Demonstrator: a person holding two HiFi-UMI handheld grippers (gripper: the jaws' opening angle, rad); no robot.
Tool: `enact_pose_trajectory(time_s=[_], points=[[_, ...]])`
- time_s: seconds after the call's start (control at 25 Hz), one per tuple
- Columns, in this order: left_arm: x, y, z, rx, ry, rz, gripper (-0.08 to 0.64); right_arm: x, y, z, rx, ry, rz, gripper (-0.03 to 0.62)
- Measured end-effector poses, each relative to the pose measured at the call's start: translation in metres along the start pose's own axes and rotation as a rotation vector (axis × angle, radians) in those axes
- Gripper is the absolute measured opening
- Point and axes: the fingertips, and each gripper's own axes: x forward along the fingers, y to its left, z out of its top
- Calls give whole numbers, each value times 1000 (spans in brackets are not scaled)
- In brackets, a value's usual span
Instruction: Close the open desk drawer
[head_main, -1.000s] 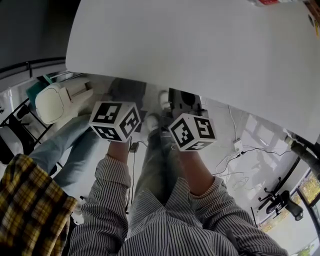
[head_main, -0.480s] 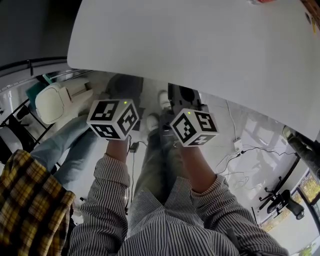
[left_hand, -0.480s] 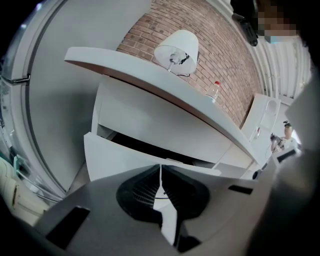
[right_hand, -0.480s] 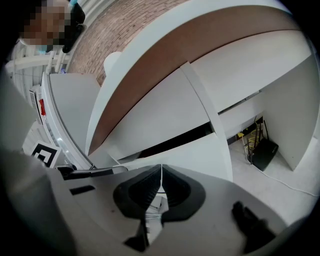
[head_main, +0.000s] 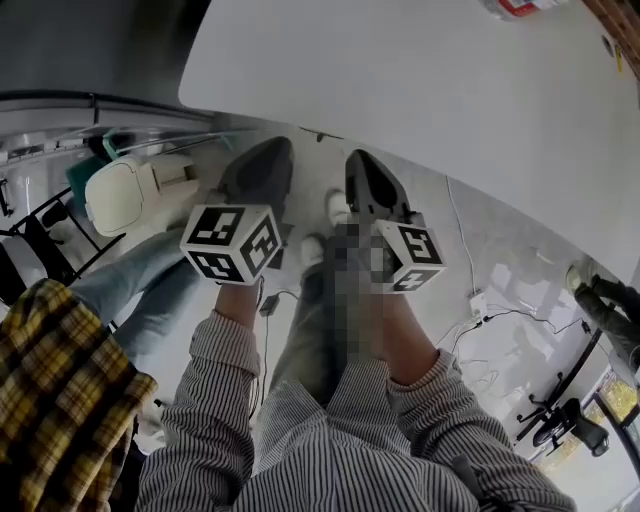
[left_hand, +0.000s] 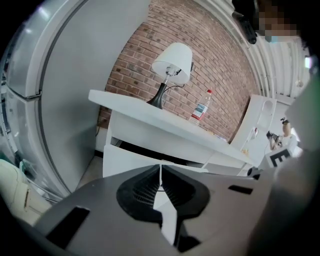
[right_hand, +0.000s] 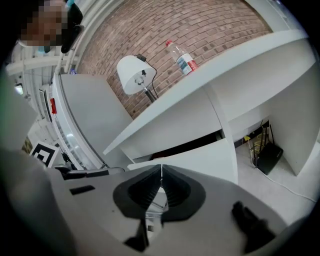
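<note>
White desk (head_main: 420, 90) fills the top of the head view, and its edge sits higher in frame than a second ago. More floor shows below it. Back then only the marker cubes showed over the lap. Now the dark jaws of the left gripper (head_main: 266, 152) and right gripper (head_main: 360, 160) reach out ahead of the cubes, pointing at the desk edge.

Both grippers are clenched, jaws pressed together with nothing between them, as each gripper view shows plainly.

In the left gripper view the drawer (left_hand: 131, 159) hangs pulled out under the desk top, with a dark gap behind its front. It lies ahead of the jaw tips and apart from them, and the right gripper view shows the same. A lamp (left_hand: 173, 62) and a bottle (left_hand: 200, 107) stand on top.

My reading: the grippers are just being aimed at the drawer front — the push itself has not begun.
</note>
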Motion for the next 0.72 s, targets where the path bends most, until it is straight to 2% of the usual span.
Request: enact_pose_trajectory(time_s=[0.32, 0.6, 0.72], points=[[-71, -26, 28, 65, -51, -31, 20, -48, 71, 22, -84, -44, 99, 15], [-125, -71, 67, 141, -103, -57, 20, -100, 122, 67, -184, -100, 137, 15], [-151, -90, 79, 147, -131, -70, 20, -122, 140, 81, -224, -106, 131, 15]])
